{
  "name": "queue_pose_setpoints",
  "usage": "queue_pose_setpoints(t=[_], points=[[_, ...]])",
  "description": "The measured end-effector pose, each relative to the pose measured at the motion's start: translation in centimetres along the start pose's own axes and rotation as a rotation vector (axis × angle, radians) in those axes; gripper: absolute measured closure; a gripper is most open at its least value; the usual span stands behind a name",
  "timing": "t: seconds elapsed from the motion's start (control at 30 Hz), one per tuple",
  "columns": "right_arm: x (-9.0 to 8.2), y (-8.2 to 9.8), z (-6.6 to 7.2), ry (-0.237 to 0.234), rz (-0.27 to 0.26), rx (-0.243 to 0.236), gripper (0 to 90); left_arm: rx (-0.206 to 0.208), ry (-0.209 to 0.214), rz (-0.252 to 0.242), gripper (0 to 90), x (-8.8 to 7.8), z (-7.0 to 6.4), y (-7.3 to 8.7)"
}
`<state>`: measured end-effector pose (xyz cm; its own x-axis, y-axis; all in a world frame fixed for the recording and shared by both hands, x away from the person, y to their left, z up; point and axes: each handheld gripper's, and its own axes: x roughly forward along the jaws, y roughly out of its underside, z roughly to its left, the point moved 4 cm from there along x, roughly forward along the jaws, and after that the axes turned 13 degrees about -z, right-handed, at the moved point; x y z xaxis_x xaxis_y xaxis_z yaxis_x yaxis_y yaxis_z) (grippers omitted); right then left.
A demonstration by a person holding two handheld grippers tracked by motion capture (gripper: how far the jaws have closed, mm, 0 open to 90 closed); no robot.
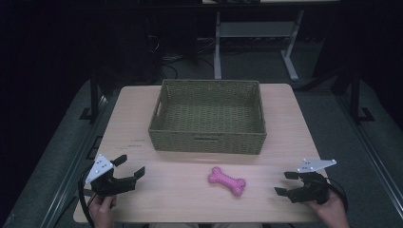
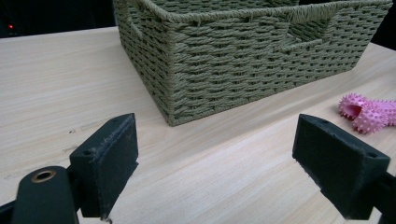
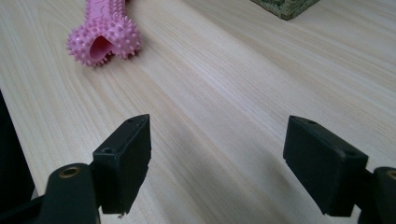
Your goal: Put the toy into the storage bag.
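The pink bone (image 1: 226, 181) lies near the table's (image 1: 285, 123) front edge, long axis slanting toward the right gripper (image 1: 287, 183), the nearer one; both it and the left gripper (image 1: 129, 166) gape wide, empty.

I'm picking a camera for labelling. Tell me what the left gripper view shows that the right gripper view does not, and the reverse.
Left gripper view alone: the woven basket seen broadly, two walls with a handle slot, and the left gripper, jaws open. Right gripper view alone: the right gripper, jaws open, and the open hollow end of the pink spiky bone toy. Shared: the toy, a basket corner, the wooden table.
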<state>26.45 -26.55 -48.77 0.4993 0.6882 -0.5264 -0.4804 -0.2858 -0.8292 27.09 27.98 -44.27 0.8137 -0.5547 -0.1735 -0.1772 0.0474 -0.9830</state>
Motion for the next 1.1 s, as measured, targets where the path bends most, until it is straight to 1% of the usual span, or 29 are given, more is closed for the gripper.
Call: queue_pose_setpoints(t=[0.1, 0.17, 0.2, 0.23, 0.33, 0.37, 0.43, 0.5, 0.53, 0.57, 0.63, 0.67, 0.7, 0.73, 0.77, 0.83, 0.87, 0.9, 1.0, 1.07, 1.1], points=[[0.1, -0.1, -0.1, 0.001, 0.009, -0.012, 22.5, -0.001, -0.002, 0.003, 13.8, 0.0, 0.0, 0.0], [0.2, -0.2, 0.0, 0.001, 0.009, -0.007, 22.4, 0.0, 0.0, 0.004, 13.8, 0.0, 0.0, 0.0], [0.2, -0.4, 0.1, -0.002, 0.008, -0.019, 22.4, 0.004, 0.0, 0.006, 13.8, 0.0, 0.0, 0.1], [0.2, -0.4, 0.1, -0.002, 0.008, -0.019, 22.4, 0.004, 0.0, 0.006, 13.8, 0.0, 0.0, 0.1], [0.2, -0.7, 0.3, -0.006, 0.009, -0.025, 22.2, -0.001, -0.003, 0.005, 13.8, -0.1, 0.0, 0.1], [0.2, -0.9, 0.4, -0.009, 0.011, -0.023, 22.2, -0.001, -0.005, 0.003, 13.8, -0.2, 0.0, 0.1], [0.4, -1.6, 0.8, -0.025, 0.018, -0.05, 22.2, -0.001, -0.003, 0.003, 13.8, -0.2, 0.1, 0.1], [0.4, -1.9, 1.0, -0.029, 0.019, -0.051, 21.8, 0.0, -0.002, 0.007, 13.8, -0.1, 0.1, 0.1], [0.6, -2.4, 1.3, -0.04, 0.026, -0.062, 21.7, 0.001, 0.0, 0.008, 13.8, -0.1, 0.1, 0.1], [0.7, -2.6, 1.3, -0.045, 0.027, -0.07, 21.6, 0.011, 0.009, 0.005, 13.8, 0.0, 0.0, 0.0], [0.8, -2.9, 1.5, -0.048, 0.031, -0.072, 21.3, 0.017, 0.011, 0.009, 13.8, 0.0, 0.0, 0.0], [1.0, -3.1, 1.6, -0.056, 0.037, -0.076, 21.2, 0.02, 0.007, 0.015, 13.8, 0.1, 0.0, 0.0], [1.3, -3.5, 1.9, -0.066, 0.062, -0.088, 20.6, 0.019, 0.004, 0.014, 13.8, 0.1, 0.0, 0.0], [1.3, -3.5, 1.9, -0.066, 0.062, -0.088, 20.6, 0.018, 0.004, 0.013, 13.8, 0.0, 0.0, 0.0], [1.6, -3.9, 2.1, -0.074, 0.076, -0.111, 20.4, 0.016, 0.005, 0.008, 13.8, 0.0, 0.0, 0.0], [2.0, -4.4, 2.3, -0.082, 0.092, -0.113, 20.0, 0.013, 0.002, 0.008, 13.9, -0.1, 0.0, 0.0], [2.2, -4.5, 2.3, -0.091, 0.092, -0.122, 20.0, 0.013, 0.0, 0.009, 13.9, -0.1, 0.1, 0.0], [2.2, -4.5, 2.3, -0.091, 0.092, -0.122, 20.0, 0.013, 0.0, 0.009, 13.8, -0.1, 0.1, 0.0], [2.9, -5.2, 2.7, -0.113, 0.111, -0.136, 20.0, 0.009, -0.001, 0.009, 13.8, -0.1, 0.1, 0.0], [3.0, -5.3, 2.9, -0.122, 0.113, -0.138, 20.0, 0.013, 0.002, 0.01, 13.8, -0.1, 0.1, 0.0], [3.4, -5.5, 3.1, -0.129, 0.125, -0.147, 20.0, 0.015, 0.003, 0.011, 13.8, -0.1, 0.0, 0.0]])
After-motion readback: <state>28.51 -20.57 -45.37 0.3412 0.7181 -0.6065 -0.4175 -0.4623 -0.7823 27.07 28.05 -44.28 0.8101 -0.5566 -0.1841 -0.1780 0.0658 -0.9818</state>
